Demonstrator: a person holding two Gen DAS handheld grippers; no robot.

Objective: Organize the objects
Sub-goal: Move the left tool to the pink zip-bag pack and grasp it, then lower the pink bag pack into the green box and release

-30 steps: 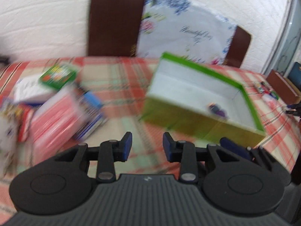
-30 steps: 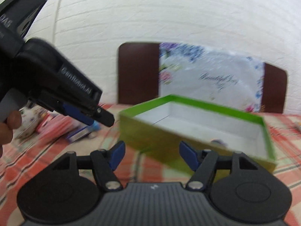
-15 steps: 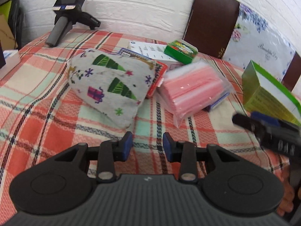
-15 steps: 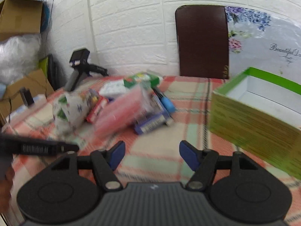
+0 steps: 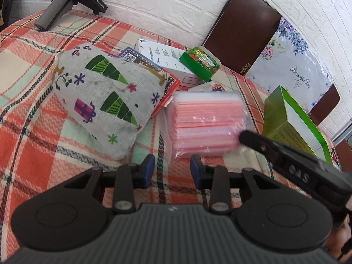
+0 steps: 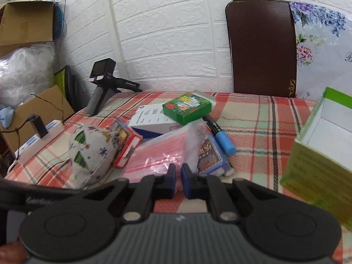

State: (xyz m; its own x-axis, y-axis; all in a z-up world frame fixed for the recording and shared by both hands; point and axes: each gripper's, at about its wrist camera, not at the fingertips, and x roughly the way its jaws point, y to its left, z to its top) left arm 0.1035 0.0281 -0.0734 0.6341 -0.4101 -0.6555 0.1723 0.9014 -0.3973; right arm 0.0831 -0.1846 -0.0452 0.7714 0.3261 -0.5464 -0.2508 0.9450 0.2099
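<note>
A pile lies on the plaid cloth: a Christmas-print fabric pouch (image 5: pixel 105 96), a pink bag of plastic sleeves (image 5: pixel 206 123), a small green box (image 5: pixel 199 62), a white box (image 5: pixel 162 55) and a red card pack (image 5: pixel 167 85). The green open box (image 5: pixel 292 123) stands to the right. My left gripper (image 5: pixel 172 171) is open and empty, just short of the pink bag. My right gripper (image 6: pixel 178 182) is shut at the near edge of the pink bag (image 6: pixel 158 154); whether it pinches the plastic is unclear. The pouch (image 6: pixel 90 151), green box (image 6: pixel 187 107) and a blue marker (image 6: pixel 222 138) also show there.
A spare gripper handle (image 6: pixel 105 81) stands at the table's far left corner. A brown chair back (image 6: pixel 261 46) and a floral sheet (image 5: pixel 294 61) stand against the white wall. Cardboard boxes (image 6: pixel 26 22) and a power strip (image 6: pixel 37 138) lie left of the table.
Both grippers have swung left from the green box to the pile and moved closer to the pink bag. My right gripper's jaws have closed. My left gripper stays open.
</note>
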